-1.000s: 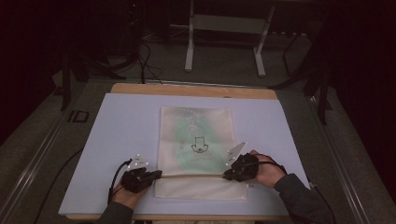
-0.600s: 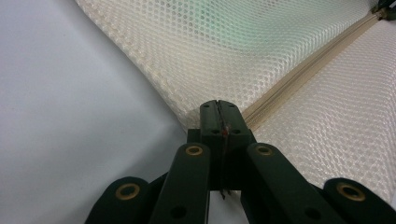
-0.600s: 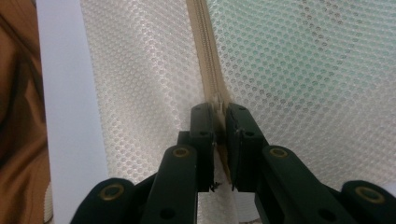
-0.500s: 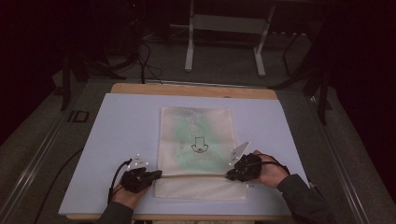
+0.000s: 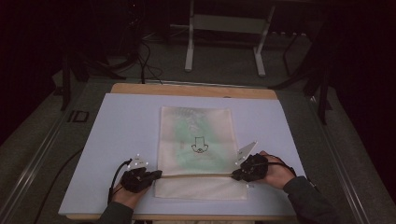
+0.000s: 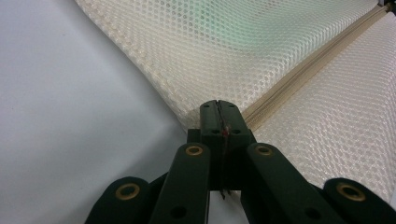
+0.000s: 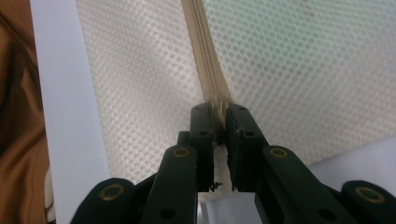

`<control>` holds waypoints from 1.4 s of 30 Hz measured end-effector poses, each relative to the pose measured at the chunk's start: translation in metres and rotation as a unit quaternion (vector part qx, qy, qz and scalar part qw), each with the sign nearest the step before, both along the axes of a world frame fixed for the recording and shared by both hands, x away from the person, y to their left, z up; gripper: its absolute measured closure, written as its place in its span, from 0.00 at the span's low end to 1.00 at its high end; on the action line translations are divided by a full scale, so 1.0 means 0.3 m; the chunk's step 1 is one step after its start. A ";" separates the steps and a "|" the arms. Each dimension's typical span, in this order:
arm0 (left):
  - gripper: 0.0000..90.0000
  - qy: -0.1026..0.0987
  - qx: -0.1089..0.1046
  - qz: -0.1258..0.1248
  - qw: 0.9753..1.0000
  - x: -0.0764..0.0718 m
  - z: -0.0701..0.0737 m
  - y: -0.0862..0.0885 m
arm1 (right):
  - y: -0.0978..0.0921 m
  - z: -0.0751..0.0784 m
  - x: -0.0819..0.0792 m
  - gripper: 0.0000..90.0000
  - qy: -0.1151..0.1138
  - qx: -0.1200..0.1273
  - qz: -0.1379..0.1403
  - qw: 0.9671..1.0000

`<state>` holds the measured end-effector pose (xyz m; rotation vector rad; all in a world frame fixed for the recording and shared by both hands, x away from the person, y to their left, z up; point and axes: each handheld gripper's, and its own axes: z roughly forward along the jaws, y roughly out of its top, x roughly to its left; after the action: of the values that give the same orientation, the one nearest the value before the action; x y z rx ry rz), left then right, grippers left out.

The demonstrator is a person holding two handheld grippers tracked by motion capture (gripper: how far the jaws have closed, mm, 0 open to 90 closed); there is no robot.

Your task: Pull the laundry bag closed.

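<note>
A cream mesh bag (image 5: 196, 135) lies flat on the white table top (image 5: 121, 135), with a green tint and a small black figure (image 5: 199, 145) showing through it. Its zipper (image 5: 196, 175) runs across near the front end. My left gripper (image 5: 156, 175) is shut on the zipper's left end, and in the left gripper view the jaws meet at the bag's corner (image 6: 218, 105). My right gripper (image 5: 235, 176) is shut on the zipper's right end (image 7: 219, 109), where a sliver of the zipper tape (image 7: 205, 51) shows between the jaws.
The white top lies on a wooden table (image 5: 191, 89), whose edge shows at the back. Behind the table stands a grey metal frame (image 5: 224, 42) on a dark floor with cables (image 5: 144, 56). A cable (image 5: 114, 179) trails from the left gripper.
My right hand and gripper have shifted slightly to the right along the zipper line. The left gripper and the bag have stayed in place.
</note>
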<state>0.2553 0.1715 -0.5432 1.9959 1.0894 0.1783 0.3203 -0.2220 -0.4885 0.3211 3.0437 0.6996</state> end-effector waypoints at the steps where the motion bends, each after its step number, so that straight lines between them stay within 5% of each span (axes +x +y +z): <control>1: 0.99 0.000 0.000 0.000 1.000 0.000 0.000 0.000 | -0.004 0.000 0.000 0.91 0.000 0.001 -0.002 1.000; 42: 0.99 0.001 -0.003 0.001 1.000 0.001 -0.001 0.002 | -0.087 -0.014 0.001 0.90 0.008 0.017 -0.028 0.999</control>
<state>0.2556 0.1720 -0.5434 1.9902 1.0920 0.1723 0.3205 -0.2480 -0.4928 0.4119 3.0278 0.7503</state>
